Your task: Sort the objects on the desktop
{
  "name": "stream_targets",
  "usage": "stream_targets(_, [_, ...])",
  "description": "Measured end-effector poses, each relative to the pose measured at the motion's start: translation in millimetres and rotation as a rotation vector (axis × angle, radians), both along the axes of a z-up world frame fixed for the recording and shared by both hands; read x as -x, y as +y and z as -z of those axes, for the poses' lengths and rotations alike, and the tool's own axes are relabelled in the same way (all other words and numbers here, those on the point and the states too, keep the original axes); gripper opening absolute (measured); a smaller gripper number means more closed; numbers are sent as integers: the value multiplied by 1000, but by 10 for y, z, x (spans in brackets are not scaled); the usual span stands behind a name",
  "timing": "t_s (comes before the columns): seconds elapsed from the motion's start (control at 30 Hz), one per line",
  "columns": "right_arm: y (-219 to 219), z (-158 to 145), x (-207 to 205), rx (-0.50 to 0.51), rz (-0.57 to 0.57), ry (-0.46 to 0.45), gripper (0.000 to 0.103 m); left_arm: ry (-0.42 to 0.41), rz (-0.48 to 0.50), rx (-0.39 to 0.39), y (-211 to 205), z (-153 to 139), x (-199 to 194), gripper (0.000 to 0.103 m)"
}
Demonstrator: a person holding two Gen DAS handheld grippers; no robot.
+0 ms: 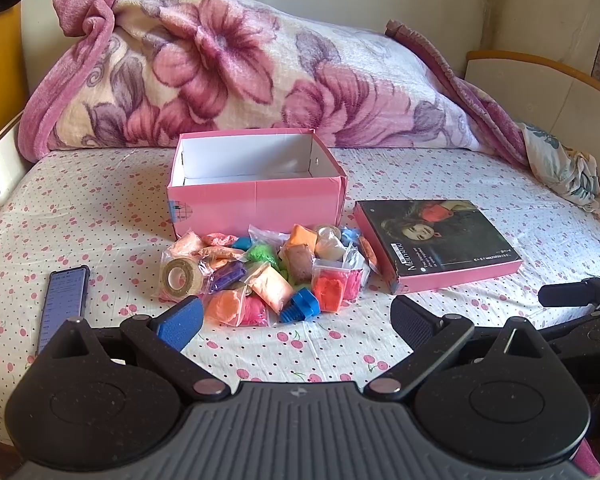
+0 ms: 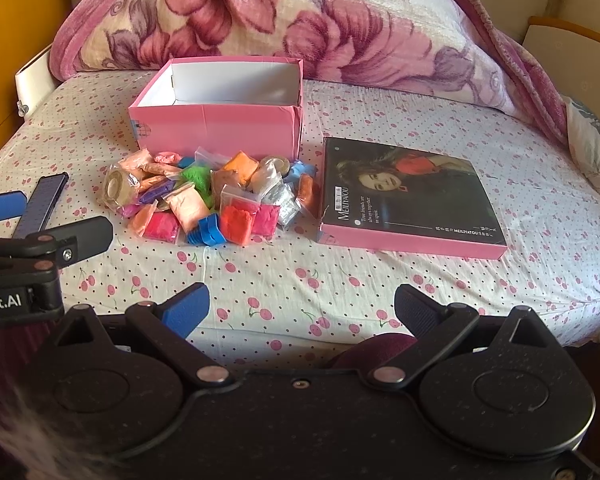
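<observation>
An open pink box point(image 1: 256, 196) point(image 2: 220, 128) stands on the bed, empty inside. In front of it lies a pile of small clay bags point(image 1: 268, 272) point(image 2: 220, 196) in several colours, with a tape roll point(image 1: 179, 276) point(image 2: 114, 188) at its left and a blue plastic bolt point(image 1: 302, 306) point(image 2: 208, 232) at its front. The box lid point(image 1: 436, 244) point(image 2: 408, 196) lies to the right. My left gripper point(image 1: 296, 320) is open and empty, just short of the pile. My right gripper point(image 2: 302, 308) is open and empty, further back over the sheet. The left gripper's fingers point(image 2: 76, 236) show at the left of the right wrist view.
A phone point(image 1: 64, 304) point(image 2: 44, 200) lies left of the pile. A folded floral blanket point(image 1: 240, 76) point(image 2: 300, 16) fills the back of the bed. The bed's wooden footboard point(image 1: 540, 80) curves at the right. The right gripper's finger point(image 1: 572, 294) shows at the right edge of the left wrist view.
</observation>
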State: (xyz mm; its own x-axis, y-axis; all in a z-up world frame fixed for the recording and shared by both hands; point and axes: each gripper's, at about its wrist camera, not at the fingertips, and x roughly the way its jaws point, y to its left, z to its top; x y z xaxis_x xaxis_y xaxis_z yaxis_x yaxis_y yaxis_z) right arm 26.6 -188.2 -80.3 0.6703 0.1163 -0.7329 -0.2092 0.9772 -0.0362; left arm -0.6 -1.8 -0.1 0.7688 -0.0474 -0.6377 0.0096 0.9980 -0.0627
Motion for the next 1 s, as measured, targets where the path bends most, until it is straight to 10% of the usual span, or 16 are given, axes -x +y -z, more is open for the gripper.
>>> stream_targets(1.0, [-68, 11, -49, -7, -15, 6, 100, 2, -1, 4, 9, 5, -10, 100])
